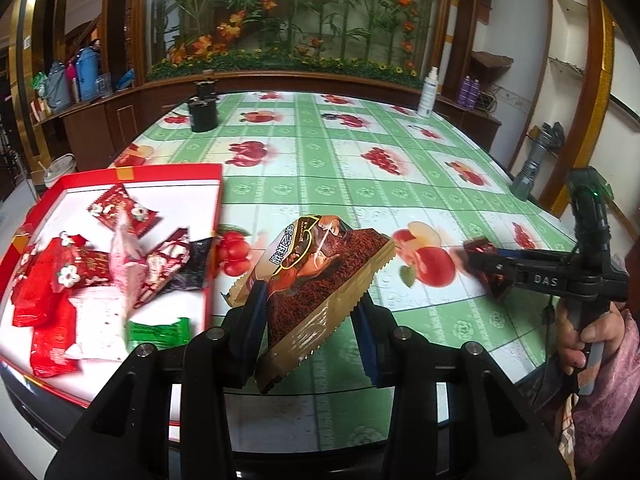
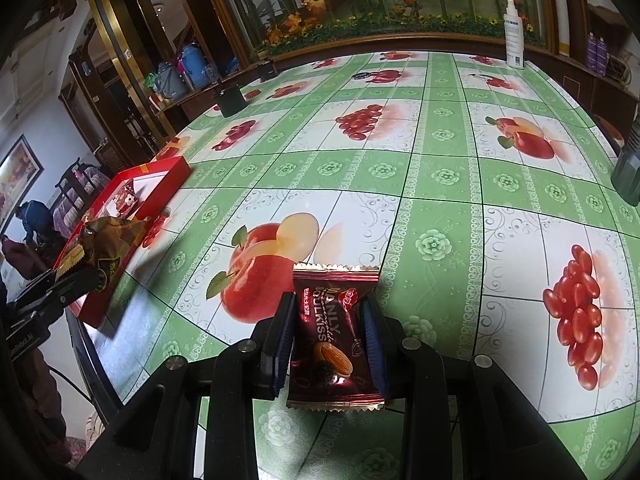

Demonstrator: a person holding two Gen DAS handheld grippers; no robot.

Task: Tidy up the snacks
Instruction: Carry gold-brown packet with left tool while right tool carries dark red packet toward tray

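My left gripper point(image 1: 308, 312) is shut on a brown and gold snack packet point(image 1: 316, 276), held tilted above the table just right of the red box point(image 1: 214, 240). The box has a white floor and holds several red, pink, dark and green snack packets point(image 1: 80, 276). My right gripper point(image 2: 328, 340) is shut on a dark red almond chocolate packet point(image 2: 334, 336) above the table's near edge. In the left wrist view the right gripper point(image 1: 484, 264) shows at the right with that packet. In the right wrist view the left gripper's brown packet point(image 2: 108, 240) and the red box point(image 2: 168, 184) show at the left.
The table point(image 2: 440, 176) has a green and white fruit-print cloth. A black pot point(image 1: 203, 114) stands at the far left and a white spray bottle point(image 1: 427, 94) at the far right. A grey torch point(image 1: 530, 172) stands by the right edge. A wooden cabinet with flowers lies behind.
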